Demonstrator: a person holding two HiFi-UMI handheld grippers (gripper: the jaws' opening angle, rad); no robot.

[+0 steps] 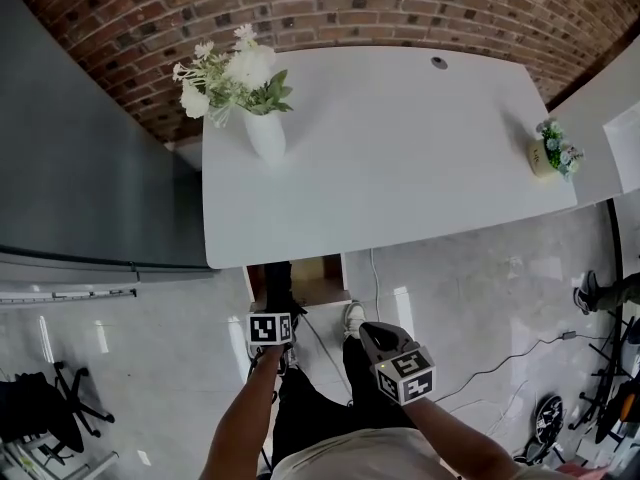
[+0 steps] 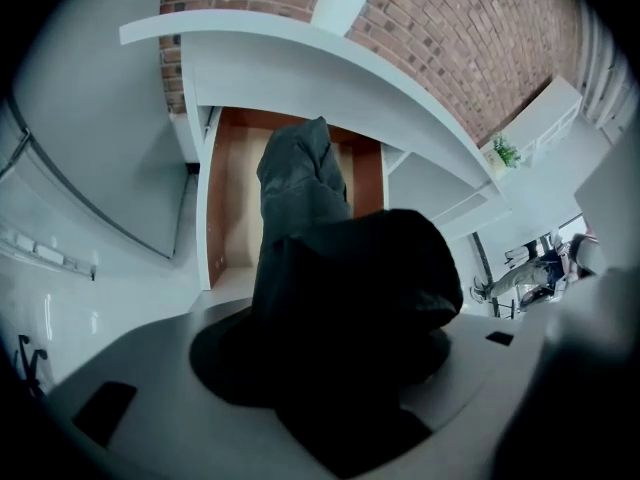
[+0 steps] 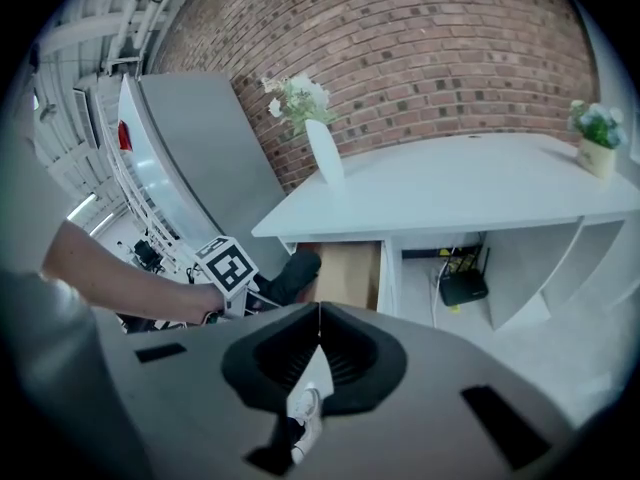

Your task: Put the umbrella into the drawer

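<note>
The folded dark umbrella (image 2: 330,298) fills the left gripper view. My left gripper (image 1: 272,313) is shut on it, and its far end (image 2: 300,168) points into the open drawer (image 2: 232,218). From the head view the umbrella (image 1: 278,283) pokes out beyond the marker cube toward the wood-lined drawer (image 1: 318,273) under the white desk's (image 1: 400,168) front edge. The right gripper view shows the umbrella's (image 3: 295,273) tip at the drawer's (image 3: 350,268) mouth. My right gripper (image 3: 318,310) is shut and holds nothing. It hangs to the right of the left one (image 1: 372,336), short of the desk.
A white vase of flowers (image 1: 265,133) stands at the desk's left end and a small potted plant (image 1: 548,153) at its right. A grey cabinet (image 1: 80,168) flanks the desk on the left. A router (image 3: 463,286) sits under the desk. My shoe (image 1: 353,318) is on the tiled floor.
</note>
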